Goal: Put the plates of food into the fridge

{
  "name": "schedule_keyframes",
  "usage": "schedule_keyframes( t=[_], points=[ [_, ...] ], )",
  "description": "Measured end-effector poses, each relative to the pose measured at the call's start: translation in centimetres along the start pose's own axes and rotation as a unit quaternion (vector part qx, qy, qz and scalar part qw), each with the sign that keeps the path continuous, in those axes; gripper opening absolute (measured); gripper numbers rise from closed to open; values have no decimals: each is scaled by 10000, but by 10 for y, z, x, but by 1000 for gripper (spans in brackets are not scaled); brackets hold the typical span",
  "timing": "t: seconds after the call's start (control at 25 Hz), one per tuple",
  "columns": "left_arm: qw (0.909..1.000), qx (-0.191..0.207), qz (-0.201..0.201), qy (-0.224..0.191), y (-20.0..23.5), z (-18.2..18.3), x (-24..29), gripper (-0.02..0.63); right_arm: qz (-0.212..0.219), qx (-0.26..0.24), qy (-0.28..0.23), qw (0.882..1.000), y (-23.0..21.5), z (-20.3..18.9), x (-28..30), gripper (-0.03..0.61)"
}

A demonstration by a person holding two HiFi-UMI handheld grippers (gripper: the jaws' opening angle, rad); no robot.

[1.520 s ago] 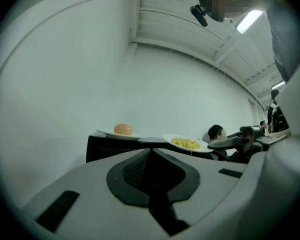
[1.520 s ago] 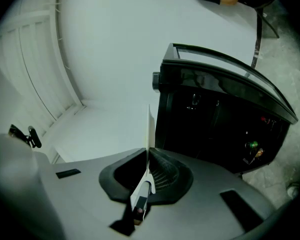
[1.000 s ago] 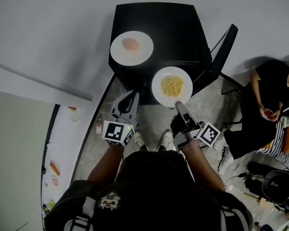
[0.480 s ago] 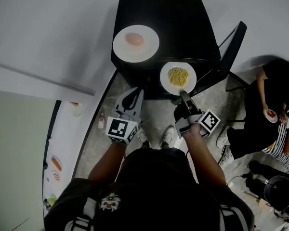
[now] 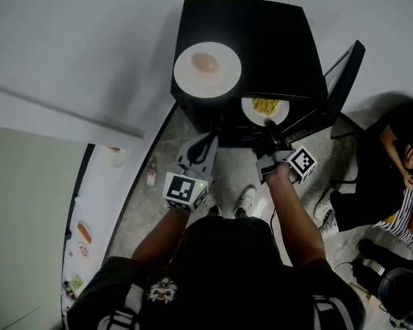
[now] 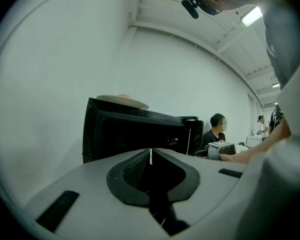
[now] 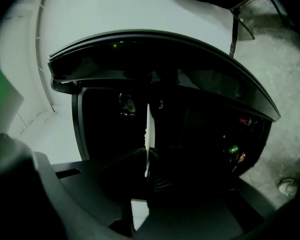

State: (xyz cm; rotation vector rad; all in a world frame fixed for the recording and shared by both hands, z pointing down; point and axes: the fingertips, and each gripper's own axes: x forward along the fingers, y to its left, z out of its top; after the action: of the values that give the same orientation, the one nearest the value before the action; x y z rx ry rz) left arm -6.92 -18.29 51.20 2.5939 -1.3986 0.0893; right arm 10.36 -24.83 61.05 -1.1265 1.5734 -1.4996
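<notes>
I count two plates, the pink-topped plate (image 5: 207,69) and the noodle plate (image 5: 265,107); one fridge (image 5: 275,40); two tools, left hand-held gripper (image 5: 209,139) and right hand-held gripper (image 5: 268,124); one seated person (image 5: 392,153), perhaps another behind.

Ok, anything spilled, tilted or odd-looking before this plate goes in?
Nothing stands out. The noodle plate, gripped at its rim by the right hand-held gripper, looks level at the open fridge. The other plate sits flat on top. No spill visible.

We found one plate (image 5: 207,69) on the fridge (image 5: 275,40) top, toward its left; the noodle plate (image 5: 265,107) sat before it, partly inside the fridge.
</notes>
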Motion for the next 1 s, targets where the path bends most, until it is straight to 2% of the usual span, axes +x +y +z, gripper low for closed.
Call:
schedule_keyframes(
  t=[0.24,0.56,0.8,0.88,1.0],
  points=[
    [9998,-144,83,118,3,-7,2,31,58,249,-173,9995,-4,6,19,35],
    [9998,-115,82,129,3,-5,7,31,123,484,-519,9974,-7,19,33,35],
    [9998,-134,12,166,-9,-6,8,31,-131,672,-778,9946,-8,24,34,37],
    [9998,-98,-8,157,-11,-5,9,31,-306,543,-902,9940,-8,27,32,37],
    [9998,-74,-9,168,-12,-6,7,31,-440,-148,-968,9942,-1,29,26,61]
  ],
)
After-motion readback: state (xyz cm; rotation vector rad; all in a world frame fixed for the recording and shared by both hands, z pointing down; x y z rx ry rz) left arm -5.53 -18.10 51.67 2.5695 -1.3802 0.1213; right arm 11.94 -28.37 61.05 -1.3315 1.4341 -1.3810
